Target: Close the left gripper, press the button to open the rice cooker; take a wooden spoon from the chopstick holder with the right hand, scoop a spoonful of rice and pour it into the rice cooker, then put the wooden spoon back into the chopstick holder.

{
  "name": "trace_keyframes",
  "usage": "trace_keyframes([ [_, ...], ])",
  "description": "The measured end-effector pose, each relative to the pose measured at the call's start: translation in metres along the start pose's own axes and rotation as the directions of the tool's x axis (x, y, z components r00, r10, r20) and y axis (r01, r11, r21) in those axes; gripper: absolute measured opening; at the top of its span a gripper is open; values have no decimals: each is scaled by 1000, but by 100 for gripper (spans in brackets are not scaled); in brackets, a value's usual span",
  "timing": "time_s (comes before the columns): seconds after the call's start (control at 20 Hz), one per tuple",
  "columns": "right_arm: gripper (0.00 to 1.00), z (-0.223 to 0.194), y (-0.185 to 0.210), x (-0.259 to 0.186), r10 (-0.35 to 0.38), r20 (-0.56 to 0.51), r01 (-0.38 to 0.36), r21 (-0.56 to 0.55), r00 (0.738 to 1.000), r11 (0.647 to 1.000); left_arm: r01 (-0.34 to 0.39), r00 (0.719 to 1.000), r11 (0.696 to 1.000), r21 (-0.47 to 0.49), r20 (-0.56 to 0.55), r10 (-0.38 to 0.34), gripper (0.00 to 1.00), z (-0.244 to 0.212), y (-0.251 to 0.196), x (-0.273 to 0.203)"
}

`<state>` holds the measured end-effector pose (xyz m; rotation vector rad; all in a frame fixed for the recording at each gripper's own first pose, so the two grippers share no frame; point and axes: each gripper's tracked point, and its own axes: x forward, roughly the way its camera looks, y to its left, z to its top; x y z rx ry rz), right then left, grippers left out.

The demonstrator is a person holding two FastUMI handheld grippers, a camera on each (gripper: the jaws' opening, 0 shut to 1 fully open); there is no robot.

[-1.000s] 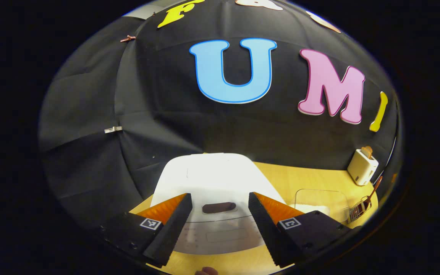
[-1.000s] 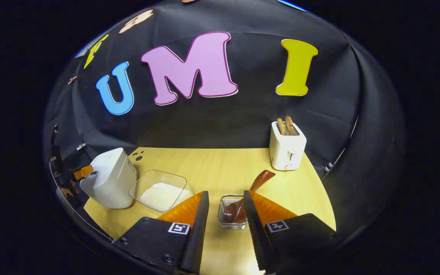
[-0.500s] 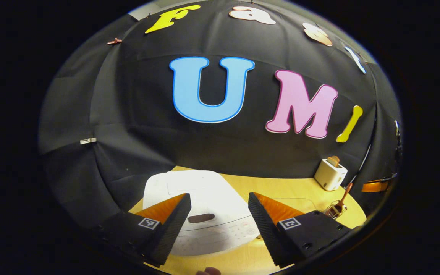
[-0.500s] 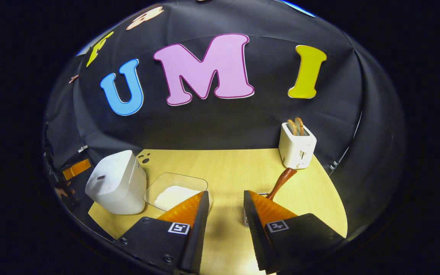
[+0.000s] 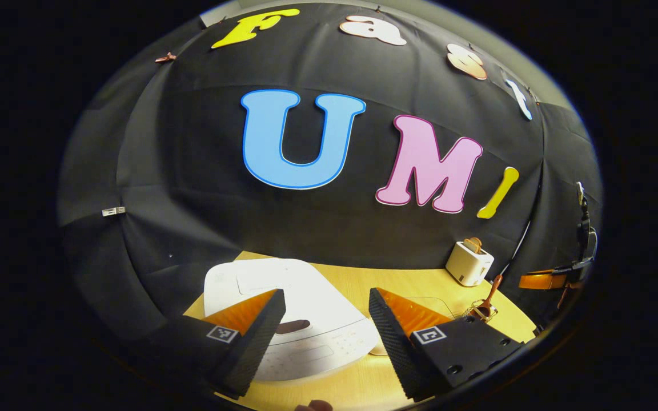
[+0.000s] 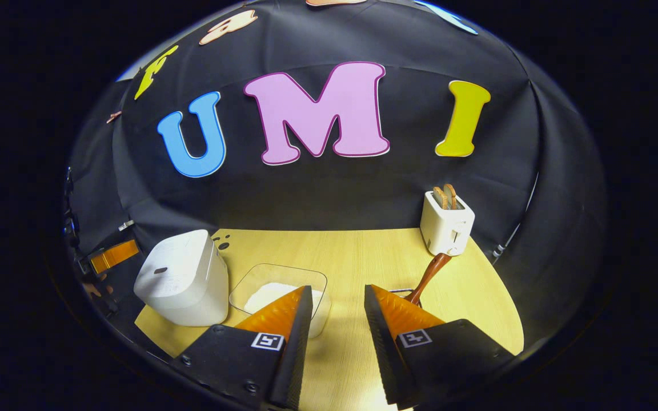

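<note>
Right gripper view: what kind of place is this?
Likely a staged kitchen counter in a recording booth: a white rice cooker, a toaster holding bread and a clear container of rice sit on a wooden table against black cloth.

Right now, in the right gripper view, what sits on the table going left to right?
Rice cooker → clear container of rice → wooden spoon leaning up out of the chopstick holder → toaster at the back right.
</note>
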<state>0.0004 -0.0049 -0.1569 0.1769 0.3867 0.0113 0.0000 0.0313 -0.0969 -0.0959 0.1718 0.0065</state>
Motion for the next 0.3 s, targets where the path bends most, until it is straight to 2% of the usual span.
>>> trace_keyframes([
  [0.25, 58, 2, 9, 0, 11, 8, -11, -3, 1000, 1000, 36, 999, 999, 7, 4, -36, 95, 0, -12, -1],
  [0.3, 73, 3, 13, 1, 17, 11, -17, -3, 1000, 1000, 38, 999, 999, 10, 0, -38, 95, -2, -12, 0],
])
